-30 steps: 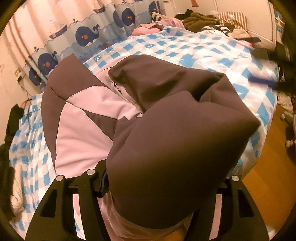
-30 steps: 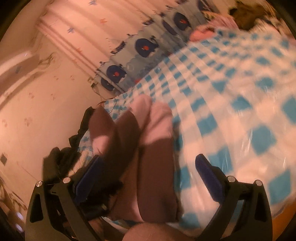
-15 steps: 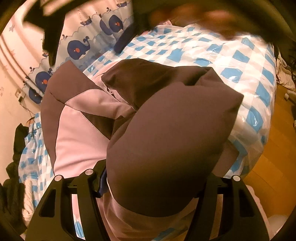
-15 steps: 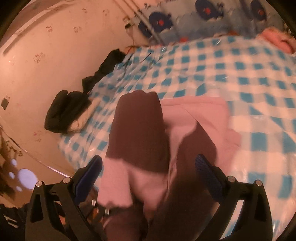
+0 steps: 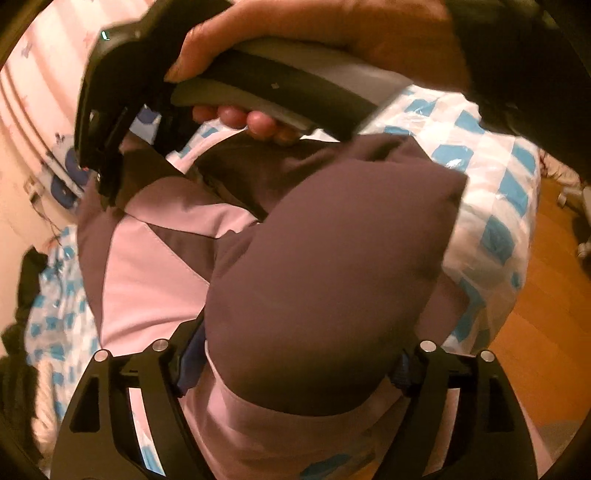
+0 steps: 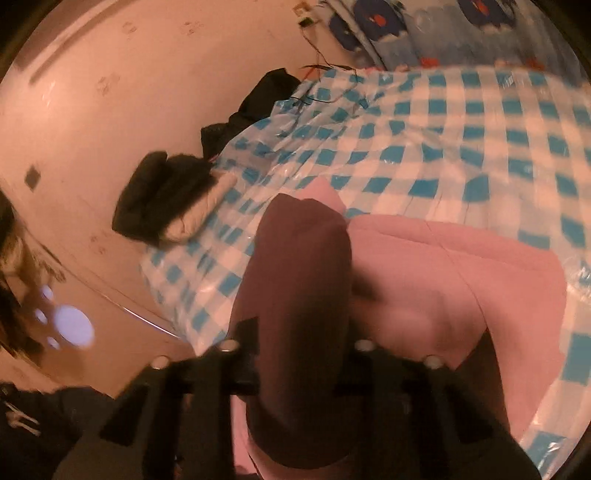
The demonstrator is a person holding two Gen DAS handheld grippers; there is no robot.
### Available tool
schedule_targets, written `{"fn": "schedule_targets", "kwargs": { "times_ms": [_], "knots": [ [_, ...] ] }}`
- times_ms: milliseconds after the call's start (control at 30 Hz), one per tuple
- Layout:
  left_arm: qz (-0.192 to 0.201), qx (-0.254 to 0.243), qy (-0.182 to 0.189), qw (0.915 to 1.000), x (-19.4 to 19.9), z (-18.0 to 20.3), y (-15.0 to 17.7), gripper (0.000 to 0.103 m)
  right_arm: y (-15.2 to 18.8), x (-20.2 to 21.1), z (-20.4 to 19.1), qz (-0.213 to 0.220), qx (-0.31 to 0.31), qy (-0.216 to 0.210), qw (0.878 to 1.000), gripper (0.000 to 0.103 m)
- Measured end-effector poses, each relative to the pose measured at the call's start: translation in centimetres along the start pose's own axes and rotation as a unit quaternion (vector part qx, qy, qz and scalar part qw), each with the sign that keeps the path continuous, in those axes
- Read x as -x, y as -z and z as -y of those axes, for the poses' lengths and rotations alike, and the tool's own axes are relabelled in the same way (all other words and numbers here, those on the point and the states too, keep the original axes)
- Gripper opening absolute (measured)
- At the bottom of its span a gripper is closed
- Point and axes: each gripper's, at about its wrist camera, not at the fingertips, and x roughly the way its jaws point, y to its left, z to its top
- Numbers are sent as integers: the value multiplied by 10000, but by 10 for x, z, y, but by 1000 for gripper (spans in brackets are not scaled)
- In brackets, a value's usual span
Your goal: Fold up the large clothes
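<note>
Swinging across since a second ago, the right hand-held gripper [image 5: 107, 173] now fills the top of the left wrist view, a hand [image 5: 295, 40] wrapped round its grey handle, where only the bed showed before. Its jaws are closing on a dark brown fold of the jacket [image 6: 306, 295], which runs up between them toward 12 o'clock in its own camera.

Only the left wrist view shows that gripper from outside, nosing down onto the jacket's far edge at 10 o'clock, plus the wooden floor [image 5: 532, 350] at 4 o'clock. Only the right wrist view shows the pile of dark clothes [image 6: 162, 199] at 10 o'clock by the wall, and the whale-print curtain [image 6: 388, 26] up top.

The left hand-held gripper [image 5: 295, 365] has its jaws opening, with a padded brown bulge of jacket [image 5: 325, 266] sitting between them.

That jacket is puffy, brown with pale pink panels, bunched and partly folded on the blue-and-white checked bed cover [image 6: 461, 129], near the bed's near edge.
</note>
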Motion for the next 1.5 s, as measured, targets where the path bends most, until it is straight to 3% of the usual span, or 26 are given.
{"fn": "schedule_targets", "kwargs": {
  "times_ms": [100,200,300,400,433,500,600,733,933,1000,1133,1200,1300,1367,1500],
  "knots": [
    [64,199,415,9989,16,-12,2,74,5,15,-11,123,124,207,9996,17],
    [120,807,1343,9876,44,-41,7,74,10,34,-7,255,49,333,9991,15],
    [301,1526,2274,9613,71,-81,20,74,19,55,6,449,-102,372,9982,15],
    [823,2351,2535,9347,94,-131,32,77,30,70,14,634,-225,278,9973,15],
    [920,2440,2478,9331,96,-140,31,77,34,73,16,704,-239,209,9970,15],
    [1119,2497,2223,9358,94,-160,24,78,41,77,18,843,-251,121,9961,15],
    [1172,2208,2275,9411,67,-154,5,78,53,77,33,1095,-421,32,9931,15],
    [652,1864,2445,9493,1,-108,-11,78,77,72,74,1495,-927,-248,9841,15],
    [312,1485,2404,9587,-36,-75,-19,79,118,60,142,1611,-1831,-667,9675,16],
    [270,1333,2286,9640,-39,-69,-21,83,116,71,135,1500,-1837,-369,9708,21],
    [318,1277,2100,9688,-45,-64,-19,87,114,114,86,1621,-1460,809,9726,46],
    [329,1280,2072,9693,-46,-65,-21,87,113,123,70,1630,-1315,1020,9725,56],
    [324,1169,1893,9744,-42,-56,-23,88,108,99,66,964,-1289,1606,9738,57],
    [331,1161,1842,9755,-40,-54,-23,88,115,73,80,559,-1468,2017,9668,58],
    [269,1341,1912,9720,-30,-64,-22,88,138,53,115,753,-2209,1603,9591,62]
  ]
}}
